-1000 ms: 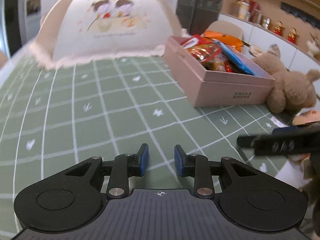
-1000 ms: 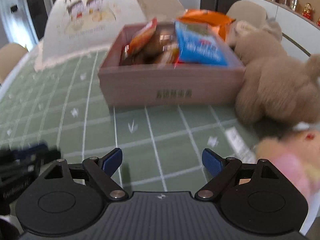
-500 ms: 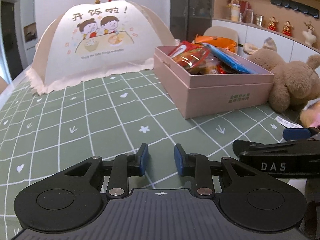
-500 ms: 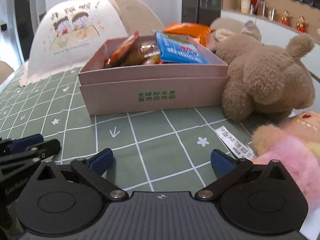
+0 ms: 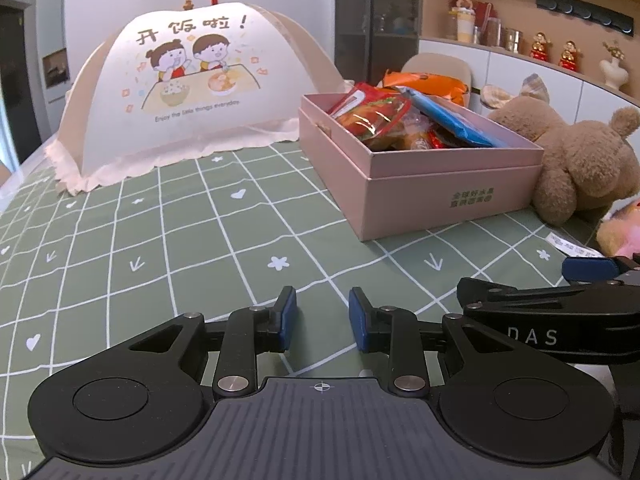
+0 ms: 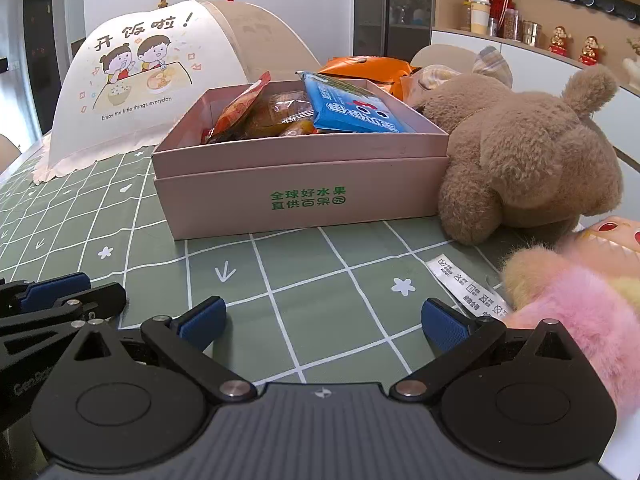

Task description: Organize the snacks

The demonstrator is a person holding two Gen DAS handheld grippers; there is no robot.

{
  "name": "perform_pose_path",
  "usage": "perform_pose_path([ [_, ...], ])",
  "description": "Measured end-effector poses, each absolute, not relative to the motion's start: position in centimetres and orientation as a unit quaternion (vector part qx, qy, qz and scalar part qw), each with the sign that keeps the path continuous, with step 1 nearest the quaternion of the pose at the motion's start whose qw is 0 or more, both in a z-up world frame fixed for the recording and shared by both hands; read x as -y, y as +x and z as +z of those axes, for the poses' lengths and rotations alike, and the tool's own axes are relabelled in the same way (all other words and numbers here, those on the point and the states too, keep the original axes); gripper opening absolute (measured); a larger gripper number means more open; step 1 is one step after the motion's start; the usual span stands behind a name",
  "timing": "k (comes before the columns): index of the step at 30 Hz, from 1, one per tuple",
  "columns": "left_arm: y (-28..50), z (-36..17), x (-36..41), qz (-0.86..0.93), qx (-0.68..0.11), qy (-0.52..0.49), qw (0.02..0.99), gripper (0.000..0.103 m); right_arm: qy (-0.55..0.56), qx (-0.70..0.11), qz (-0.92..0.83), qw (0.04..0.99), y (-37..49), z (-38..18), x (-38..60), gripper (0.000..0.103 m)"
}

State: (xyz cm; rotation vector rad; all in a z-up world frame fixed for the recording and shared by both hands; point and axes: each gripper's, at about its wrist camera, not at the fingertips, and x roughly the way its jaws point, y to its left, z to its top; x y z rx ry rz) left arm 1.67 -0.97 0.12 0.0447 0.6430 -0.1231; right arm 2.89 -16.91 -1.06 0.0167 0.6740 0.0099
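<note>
Tablecloth [image 5: 168,240] in green with a white grid fills the lower left and centre of both views. In the upper left of the left wrist view stands a mesh food cover [image 5: 188,92] printed with two cartoon children; the right wrist view shows it in the upper left too [image 6: 140,80]. At the bottom centre of the left wrist view, the left gripper [image 5: 322,317] hovers low over the cloth, its blue pads parted by a narrow gap with nothing between them. Right of centre sits the pink box [image 5: 448,196], open-topped and filled with snacks: a red packet [image 5: 374,120] leans at its near-left, a blue packet [image 5: 452,120] lies tilted across the middle. An orange bag [image 5: 428,82] shows just behind the box. Against the box's right side lies a brown teddy bear [image 5: 580,160].

In the right wrist view the box [image 6: 300,200] sits centre frame with green print on its front wall, the blue packet [image 6: 352,108] on top. The right gripper [image 6: 323,322] at bottom centre is spread wide and empty above the cloth. The bear [image 6: 528,156] touches the box's right wall. A pink plush toy [image 6: 572,304] lies at the lower right, with a white care label [image 6: 468,290] beside it on the cloth.
</note>
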Motion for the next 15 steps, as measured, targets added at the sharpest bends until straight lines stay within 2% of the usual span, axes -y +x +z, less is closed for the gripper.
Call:
perform_pose_path([
  [15, 1.74, 0.09, 1.05, -0.061, -0.315, 0.017, 0.947, 0.032, 0.008, -0.331, 0.005, 0.944, 2.81, -1.04, 16.92, 0.103],
])
